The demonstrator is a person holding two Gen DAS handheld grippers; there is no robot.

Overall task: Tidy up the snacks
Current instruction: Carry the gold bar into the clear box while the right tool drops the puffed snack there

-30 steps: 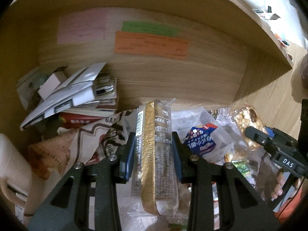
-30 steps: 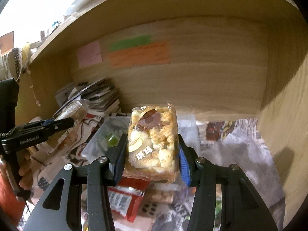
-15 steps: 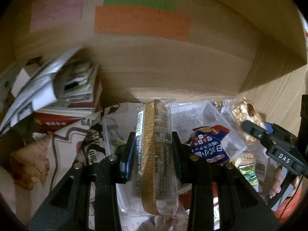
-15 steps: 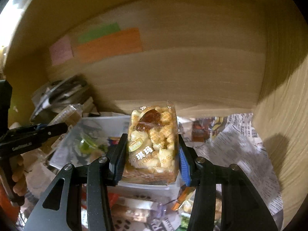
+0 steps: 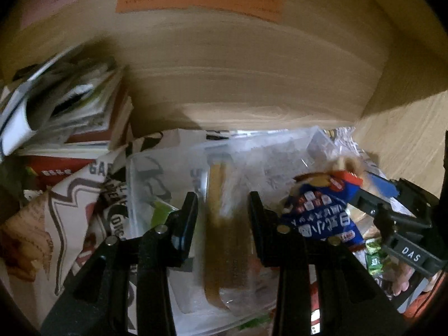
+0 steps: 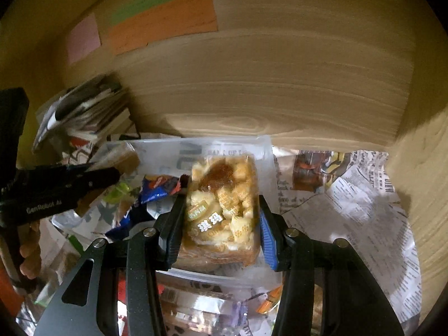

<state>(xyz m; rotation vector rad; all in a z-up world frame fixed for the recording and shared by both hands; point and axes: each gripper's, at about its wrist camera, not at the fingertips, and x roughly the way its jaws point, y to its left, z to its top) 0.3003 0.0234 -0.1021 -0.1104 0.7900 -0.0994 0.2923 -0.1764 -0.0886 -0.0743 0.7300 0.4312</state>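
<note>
Both snacks now hang over clear bin point(image 6: 266, 151), blue packet point(image 5: 322, 215) between.

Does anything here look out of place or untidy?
Yes. The stack of booklets at the back left leans askew, its covers splayed. Crumpled newspaper lines the shelf floor. Snack packets lie jumbled around the clear plastic bin.

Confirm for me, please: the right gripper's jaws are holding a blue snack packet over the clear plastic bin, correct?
Not quite. The right wrist view shows the right gripper closed on a clear-wrapped golden puffed snack bar, not a blue packet. The blue snack packet sits loose beside it. It is over the clear plastic bin.
</note>
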